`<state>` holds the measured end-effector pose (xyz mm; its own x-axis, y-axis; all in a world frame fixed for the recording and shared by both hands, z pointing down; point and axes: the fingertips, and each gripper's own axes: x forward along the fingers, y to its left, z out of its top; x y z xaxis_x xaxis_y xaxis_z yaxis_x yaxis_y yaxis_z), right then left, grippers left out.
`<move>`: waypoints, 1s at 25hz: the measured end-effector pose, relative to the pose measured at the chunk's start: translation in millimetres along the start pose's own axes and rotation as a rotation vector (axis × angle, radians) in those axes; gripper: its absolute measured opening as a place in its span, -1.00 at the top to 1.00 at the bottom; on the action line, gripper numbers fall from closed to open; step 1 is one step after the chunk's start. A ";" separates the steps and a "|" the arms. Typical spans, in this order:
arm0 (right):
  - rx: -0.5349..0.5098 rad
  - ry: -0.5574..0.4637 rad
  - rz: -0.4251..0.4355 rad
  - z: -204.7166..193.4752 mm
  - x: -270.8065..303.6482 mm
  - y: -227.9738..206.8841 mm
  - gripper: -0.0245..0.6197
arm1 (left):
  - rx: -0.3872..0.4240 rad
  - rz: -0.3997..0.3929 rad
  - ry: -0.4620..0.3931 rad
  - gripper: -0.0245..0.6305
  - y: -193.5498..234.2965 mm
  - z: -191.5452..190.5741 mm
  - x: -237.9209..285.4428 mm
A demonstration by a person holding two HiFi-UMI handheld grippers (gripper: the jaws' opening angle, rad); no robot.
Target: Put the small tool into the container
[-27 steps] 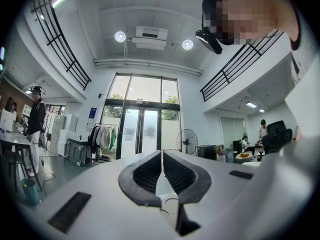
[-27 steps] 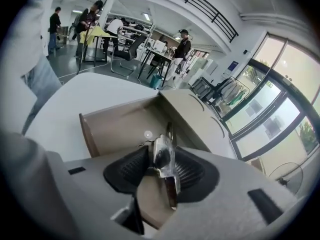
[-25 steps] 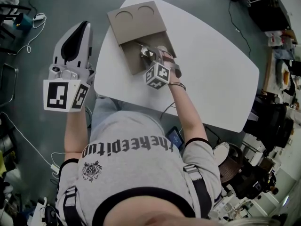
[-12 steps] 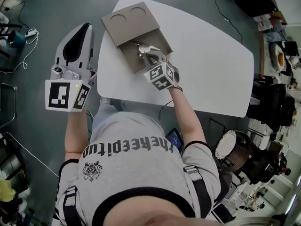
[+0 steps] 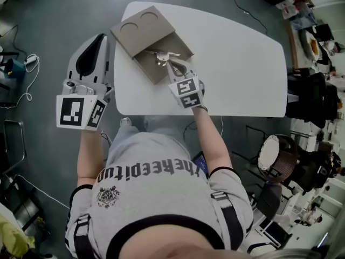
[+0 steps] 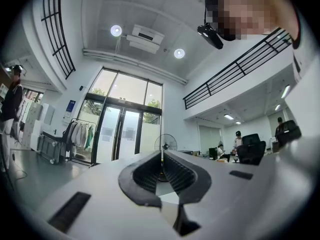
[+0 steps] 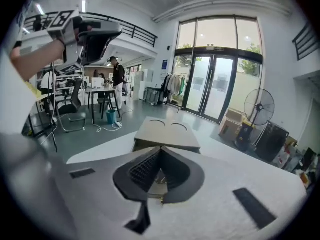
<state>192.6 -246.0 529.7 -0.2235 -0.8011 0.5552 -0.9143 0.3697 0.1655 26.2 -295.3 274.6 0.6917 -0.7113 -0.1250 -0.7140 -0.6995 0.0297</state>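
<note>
The right gripper [image 7: 161, 151] has just been closing; a second ago its jaws stood wide, low inside the cardboard container [image 5: 141, 28] at the far left of the white table [image 5: 237, 63]; now they are clenched together with nothing showing between them, and the gripper has lifted, rolled and drawn back a little toward the near edge. The small tool [image 5: 161, 55], a piece of bright metal, lies in the container's uncovered compartment just beyond the jaws, in the same spot below the flap [image 5: 156, 23] as before; so it reads as let go rather than carried, though a glint under the jaws in the right gripper view leaves slight doubt. The left gripper [image 6: 161, 159] hangs off the table's left side, jaws pressed together and empty. The placing looks done; only the withdrawal seems left.
</note>
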 end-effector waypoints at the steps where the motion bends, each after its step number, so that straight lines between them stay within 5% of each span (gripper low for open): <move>1: 0.016 -0.016 -0.016 3.6 -4.0 -0.3 0.91 | -0.004 -0.008 -0.001 0.88 -0.4 -0.4 -0.9; 25: 0.226 -0.309 -0.317 77.3 -127.3 15.4 0.91 | -0.045 -0.205 -0.035 0.88 -31.9 17.2 -38.0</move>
<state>180.8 -174.7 398.5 0.0188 -0.9723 0.2331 -0.9962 0.0016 0.0872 20.8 -244.8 261.3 0.8173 -0.5514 -0.1672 -0.5525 -0.8323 0.0444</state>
